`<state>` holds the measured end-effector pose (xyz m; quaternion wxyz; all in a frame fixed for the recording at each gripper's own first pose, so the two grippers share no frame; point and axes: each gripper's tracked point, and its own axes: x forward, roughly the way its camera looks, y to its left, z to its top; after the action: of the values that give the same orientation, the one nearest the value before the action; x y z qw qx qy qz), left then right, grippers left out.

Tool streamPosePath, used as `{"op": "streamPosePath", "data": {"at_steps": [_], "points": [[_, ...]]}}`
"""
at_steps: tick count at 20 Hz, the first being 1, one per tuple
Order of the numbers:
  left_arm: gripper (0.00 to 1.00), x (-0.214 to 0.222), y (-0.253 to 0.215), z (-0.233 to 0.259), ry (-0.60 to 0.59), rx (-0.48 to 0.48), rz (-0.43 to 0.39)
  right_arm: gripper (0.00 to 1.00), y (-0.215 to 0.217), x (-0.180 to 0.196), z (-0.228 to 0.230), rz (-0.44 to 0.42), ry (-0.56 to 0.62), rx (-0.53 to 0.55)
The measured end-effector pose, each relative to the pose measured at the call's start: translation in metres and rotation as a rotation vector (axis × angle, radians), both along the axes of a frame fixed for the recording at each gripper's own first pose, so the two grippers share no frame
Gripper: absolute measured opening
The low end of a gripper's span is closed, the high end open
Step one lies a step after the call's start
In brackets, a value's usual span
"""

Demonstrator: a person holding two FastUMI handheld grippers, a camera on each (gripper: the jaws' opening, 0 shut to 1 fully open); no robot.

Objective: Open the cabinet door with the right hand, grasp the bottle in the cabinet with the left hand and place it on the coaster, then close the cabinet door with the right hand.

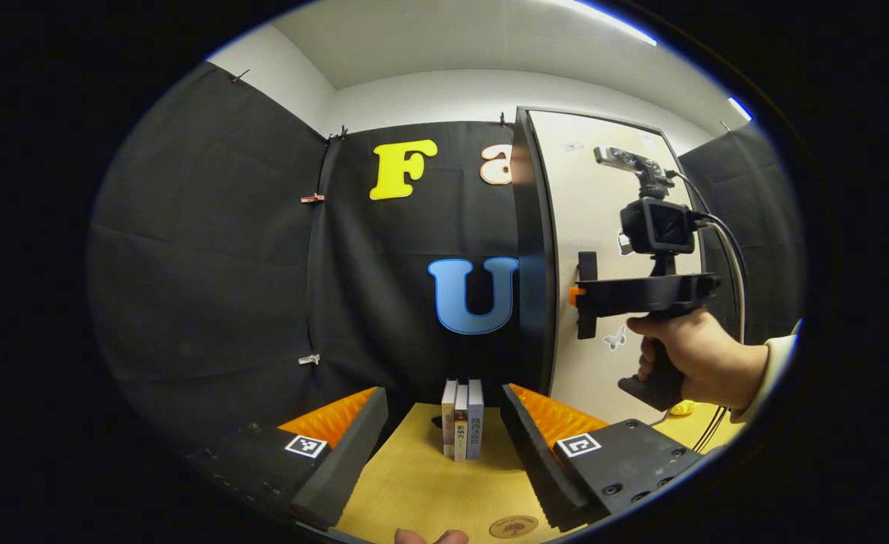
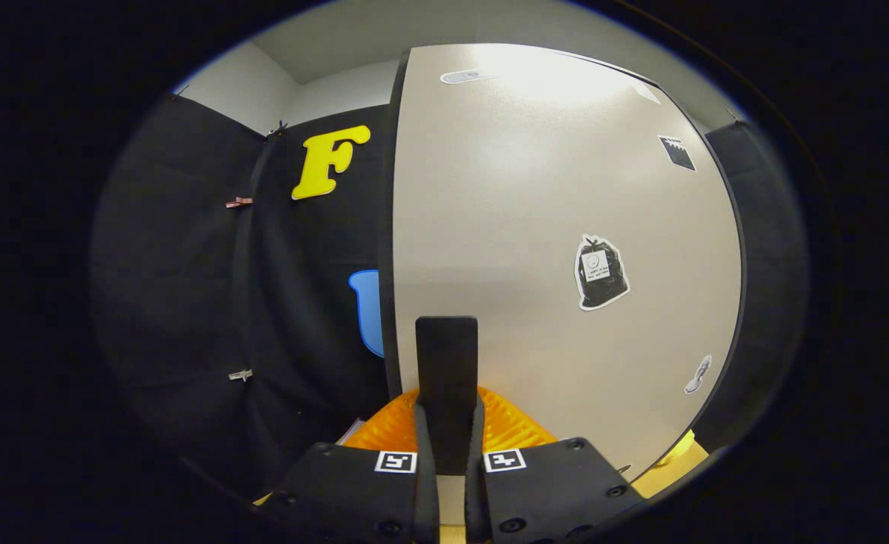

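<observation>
The cabinet's beige door (image 1: 610, 204) stands to the right, looking flush with its black side panel (image 1: 532, 264). A hand (image 1: 697, 359) holds my right gripper (image 1: 583, 296) against the door's black vertical handle (image 1: 587, 264). In the right gripper view, that gripper (image 2: 448, 431) is shut on the handle (image 2: 446, 355), in front of the door (image 2: 535, 211). My left gripper (image 1: 441, 394) is open above the wooden table (image 1: 414, 483), with nothing between its fingers. A round wooden coaster (image 1: 513, 526) lies near the table's front edge. The bottle is hidden behind the door.
Three upright books (image 1: 463, 428) stand on the table ahead of my left gripper, left of the cabinet. A small yellow object (image 1: 682, 408) lies at the cabinet's foot. Stickers dot the door (image 2: 601, 272). Black cloth walls close the back and left.
</observation>
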<state>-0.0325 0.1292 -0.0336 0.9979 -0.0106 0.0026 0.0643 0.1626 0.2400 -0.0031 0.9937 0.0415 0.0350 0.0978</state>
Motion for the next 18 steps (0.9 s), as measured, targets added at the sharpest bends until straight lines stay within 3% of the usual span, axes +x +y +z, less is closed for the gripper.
{"op": "streamPosePath", "data": {"at_steps": [8, 18], "points": [[0.92, -0.017, -0.019, 0.003, -0.006, -0.006, -0.002, 0.17, -0.029, -0.091, 0.010, 0.195, -0.019, 0.053], [0.95, -0.006, -0.096, 0.022, -0.050, 0.006, -0.114, 0.17, -0.101, -0.161, 0.015, 0.219, 0.014, 0.064]]}}
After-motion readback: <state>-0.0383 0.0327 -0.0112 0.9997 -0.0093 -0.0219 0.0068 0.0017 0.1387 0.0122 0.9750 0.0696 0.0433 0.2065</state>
